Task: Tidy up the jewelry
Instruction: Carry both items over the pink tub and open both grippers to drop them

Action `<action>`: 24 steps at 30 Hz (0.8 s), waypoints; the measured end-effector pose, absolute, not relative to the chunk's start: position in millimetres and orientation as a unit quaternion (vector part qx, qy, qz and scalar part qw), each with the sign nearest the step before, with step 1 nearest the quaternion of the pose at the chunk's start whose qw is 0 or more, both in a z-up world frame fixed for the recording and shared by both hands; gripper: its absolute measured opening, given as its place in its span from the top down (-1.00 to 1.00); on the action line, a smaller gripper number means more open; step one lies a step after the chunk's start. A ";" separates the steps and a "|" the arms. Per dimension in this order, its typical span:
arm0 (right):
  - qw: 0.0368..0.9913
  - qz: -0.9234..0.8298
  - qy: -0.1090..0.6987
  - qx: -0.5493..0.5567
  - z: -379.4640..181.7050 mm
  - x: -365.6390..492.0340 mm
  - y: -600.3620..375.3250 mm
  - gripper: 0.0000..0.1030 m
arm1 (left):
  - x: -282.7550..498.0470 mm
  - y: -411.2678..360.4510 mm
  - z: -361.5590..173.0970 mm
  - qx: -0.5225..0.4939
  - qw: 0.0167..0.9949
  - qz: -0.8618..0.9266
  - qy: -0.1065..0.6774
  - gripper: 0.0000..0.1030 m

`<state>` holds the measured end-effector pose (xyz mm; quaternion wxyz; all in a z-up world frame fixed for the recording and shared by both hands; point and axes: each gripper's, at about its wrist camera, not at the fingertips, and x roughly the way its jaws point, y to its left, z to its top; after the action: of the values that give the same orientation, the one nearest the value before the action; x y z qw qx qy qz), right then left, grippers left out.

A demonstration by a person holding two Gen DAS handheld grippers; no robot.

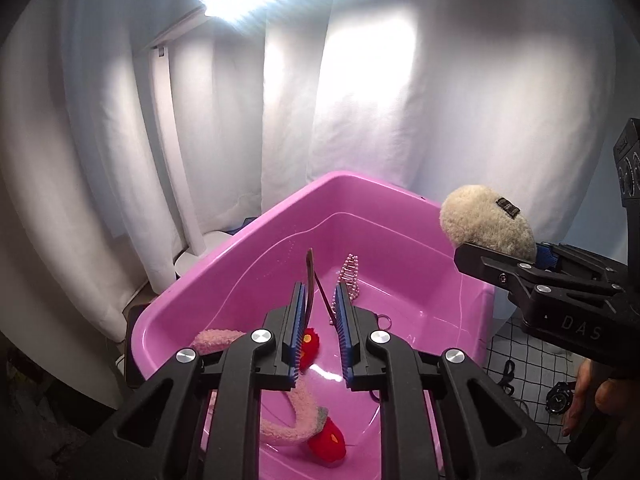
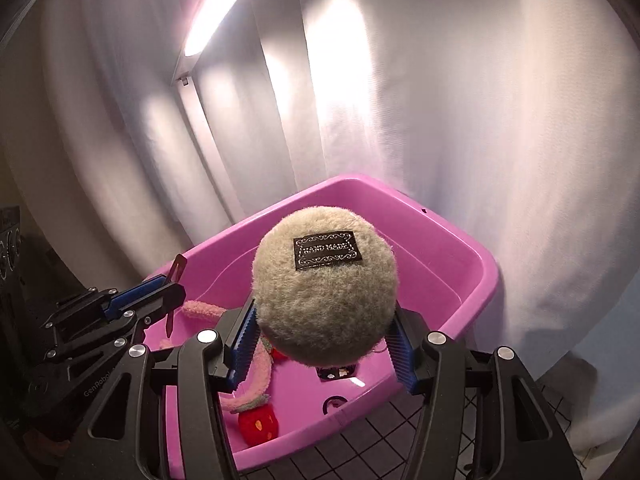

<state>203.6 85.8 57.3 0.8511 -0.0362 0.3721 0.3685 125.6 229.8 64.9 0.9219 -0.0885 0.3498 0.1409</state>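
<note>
The left gripper (image 1: 319, 292) is clenched on a slim dark-red hair clip (image 1: 310, 276). In the left wrist view the clip's long axis runs from 6 to 12 o'clock. Its tip points up past the pads, and a thinner leg splays toward 5 o'clock.

The right gripper (image 2: 324, 320) grasps a fluffy beige pom-pom (image 2: 324, 292) across its middle, with the black "HAND MADE" label facing up. Being round, the pom-pom has no real long axis. Seen from the left claw it sits at about 2 o'clock, over the near-right rim of the pink plastic bin (image 1: 280, 208).

Both claws hang above the bin, so what comes next is probably a straight drop. The left claw is already over the bin's floor and looks nearer to letting go. The pom-pom is wide and probably needs carrying toward 11 o'clock to clear the rim.

On the bin floor under the claws lies a pink fuzzy headband (image 1: 296, 420) with red strawberry ends. Farther off, at 12 o'clock, lies a pearl strand (image 1: 350, 276) whose length points toward the back wall.
</note>
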 end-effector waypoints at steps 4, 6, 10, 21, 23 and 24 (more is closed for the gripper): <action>0.829 0.364 0.423 -0.042 42.4 224.4 106.7 -0.06 | 147.5 252.5 40.4 -0.130 0.895 0.129 0.406 0.69; 0.819 0.359 0.446 -0.041 34.1 233.9 111.4 -0.06 | 153.9 256.6 34.4 -0.133 0.888 0.131 0.421 0.69; 0.805 0.347 0.479 -0.042 19.0 249.6 124.8 -0.06 | 160.7 263.8 24.6 -0.138 0.876 0.132 0.443 0.69; 0.800 0.307 0.514 -0.051 1.1 268.6 132.1 -0.36 | 163.5 275.8 14.7 -0.138 0.865 0.149 0.460 -0.49; 0.802 0.305 0.511 -0.051 4.4 265.5 128.9 -0.36 | 162.3 275.4 17.5 -0.130 0.866 0.153 0.458 -0.49; 0.804 0.303 0.509 -0.051 5.8 264.7 128.1 -0.36 | 161.6 275.8 18.3 -0.130 0.866 0.154 0.458 -0.49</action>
<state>264.7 128.1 5.8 0.8040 -0.0513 0.5090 0.3030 161.6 275.8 18.3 0.8660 -0.1302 0.4576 0.1539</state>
